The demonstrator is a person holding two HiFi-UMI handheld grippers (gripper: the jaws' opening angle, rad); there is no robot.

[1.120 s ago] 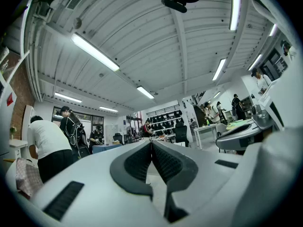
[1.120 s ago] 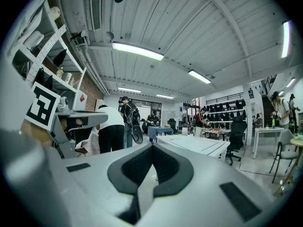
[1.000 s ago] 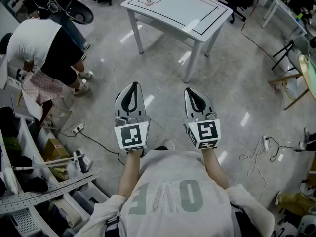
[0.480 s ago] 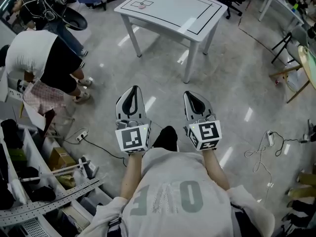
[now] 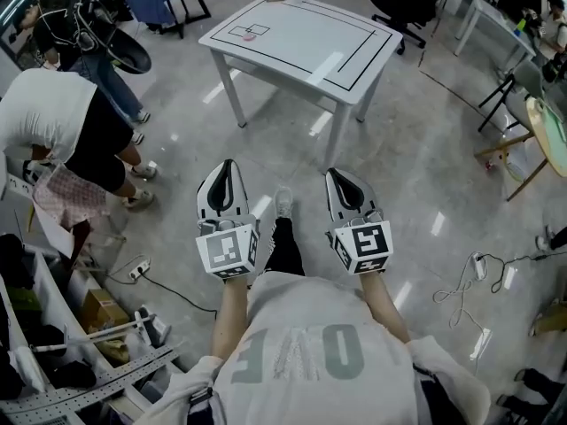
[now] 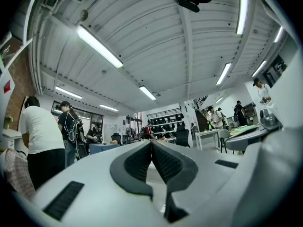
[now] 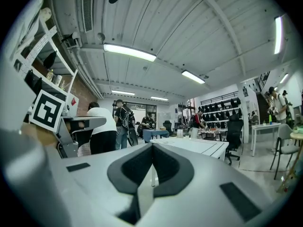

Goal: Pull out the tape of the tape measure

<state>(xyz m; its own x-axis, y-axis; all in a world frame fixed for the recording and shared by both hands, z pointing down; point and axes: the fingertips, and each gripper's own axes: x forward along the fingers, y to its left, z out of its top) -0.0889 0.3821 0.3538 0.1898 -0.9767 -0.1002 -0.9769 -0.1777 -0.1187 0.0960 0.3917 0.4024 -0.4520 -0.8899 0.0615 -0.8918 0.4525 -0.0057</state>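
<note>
a: well, what's out there?

b: one tape measure (image 5: 251, 34), i'd guess, too small to be sure, on the one table's (image 5: 301, 47) far left corner. two grippers, left gripper (image 5: 227, 163) and right gripper (image 5: 339, 174), well short of the table, jaws closed on nothing.

a: risk?

b: arriving closed, they'd likely knock it off the table.

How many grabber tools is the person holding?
2. The left gripper is on the left and the right gripper is beside it on the right. Both are shut, empty and aimed toward the table. No others seem hidden.
</note>
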